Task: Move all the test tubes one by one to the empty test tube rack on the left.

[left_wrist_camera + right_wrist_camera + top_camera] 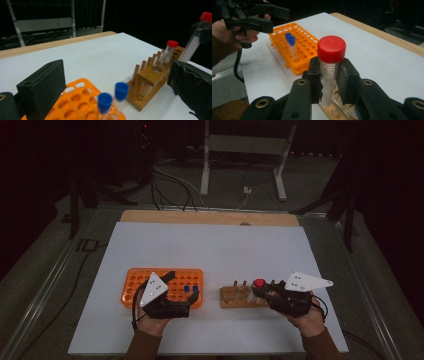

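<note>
Right gripper clamped on red-capped tube, jaws pressing its clear graduated body just under the cap. Tube upright, lower end at wooden rack, tip seemingly at or just inside a hole; cannot tell whether fully seated. In left gripper view, tube standing in the rack's far end, with pegs alongside.

Left gripper spread wide, gripping nothing, poised over orange rack near its right end. Two blue-capped tubes upright in neighbouring holes of orange rack, just ahead of the jaws, untouched.

Judged progress: red tube at its place in wooden rack, grip not yet let go, so placing probably nearly done or lifting just begun; impossible to say which from this moment. Blue tubes apparently left to handle, left gripper well placed for them. Remaining holes in both racks empty as far as visible.
</note>
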### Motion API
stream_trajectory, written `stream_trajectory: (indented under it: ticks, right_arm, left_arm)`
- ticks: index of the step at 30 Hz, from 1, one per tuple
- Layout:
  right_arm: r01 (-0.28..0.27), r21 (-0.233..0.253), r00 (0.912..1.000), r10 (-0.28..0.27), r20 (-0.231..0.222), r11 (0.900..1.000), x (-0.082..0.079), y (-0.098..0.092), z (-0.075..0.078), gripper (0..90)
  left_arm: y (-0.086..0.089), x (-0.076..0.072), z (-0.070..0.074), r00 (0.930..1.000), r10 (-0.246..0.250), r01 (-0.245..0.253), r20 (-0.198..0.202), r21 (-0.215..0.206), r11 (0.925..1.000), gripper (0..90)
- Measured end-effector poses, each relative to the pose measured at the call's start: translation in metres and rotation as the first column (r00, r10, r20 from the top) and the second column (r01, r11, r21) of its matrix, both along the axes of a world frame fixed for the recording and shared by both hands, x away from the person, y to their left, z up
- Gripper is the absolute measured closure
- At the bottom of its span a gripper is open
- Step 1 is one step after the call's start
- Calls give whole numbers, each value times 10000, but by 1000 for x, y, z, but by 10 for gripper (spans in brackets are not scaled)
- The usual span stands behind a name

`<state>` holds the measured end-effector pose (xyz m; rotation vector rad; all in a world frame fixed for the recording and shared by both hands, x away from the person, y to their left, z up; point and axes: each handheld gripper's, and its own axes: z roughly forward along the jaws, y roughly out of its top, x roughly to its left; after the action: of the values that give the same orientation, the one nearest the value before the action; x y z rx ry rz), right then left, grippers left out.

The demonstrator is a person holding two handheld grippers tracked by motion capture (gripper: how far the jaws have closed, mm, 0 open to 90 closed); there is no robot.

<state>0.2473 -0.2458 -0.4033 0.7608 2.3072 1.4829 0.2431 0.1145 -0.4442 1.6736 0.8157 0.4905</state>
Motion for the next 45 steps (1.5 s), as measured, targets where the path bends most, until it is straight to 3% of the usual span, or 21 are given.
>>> stream_trajectory:
  ticks: [6, 10, 17, 23, 29, 38, 45]
  right_arm:
    - [-50, 154, 9999, 52, -118, 9999, 1, 7, -1, 743]
    - [-142, 214, 9997, 146, -216, 9997, 1, 11, -1, 743]
    - [-339, 203, 9989, 346, -330, 9992, 1, 22, -2, 742]
    - [-579, 243, 9975, 589, -401, 9980, -1, 30, -2, 742]
    - [-918, 245, 9946, 929, -460, 9955, -3, 39, -3, 742]
    - [-1332, 148, 9897, 1338, -506, 9910, -7, 50, -5, 742]
    - [-1455, 124, 9882, 1459, -455, 9893, -8, 52, -4, 742]
  left_arm:
    - [-12, -3, 6, 9992, -326, 324, 250, 63, 9995, 41]
    - [-23, -7, 11, 9962, -795, 792, 356, 91, 9968, 59]
    - [-50, -16, 15, 9772, -2100, 2090, 326, 331, 9774, 160]
    - [-66, -19, 10, 9659, -2584, 2568, 132, 722, 9638, 190]
    - [-78, -21, 5, 9579, -2871, 2863, -68, 1011, 9528, 339]
    - [-82, -20, -1, 9424, -3318, 3345, -428, 1160, 9352, 666]
    - [-80, -18, -2, 9392, -3378, 3426, -613, 1053, 9336, 743]
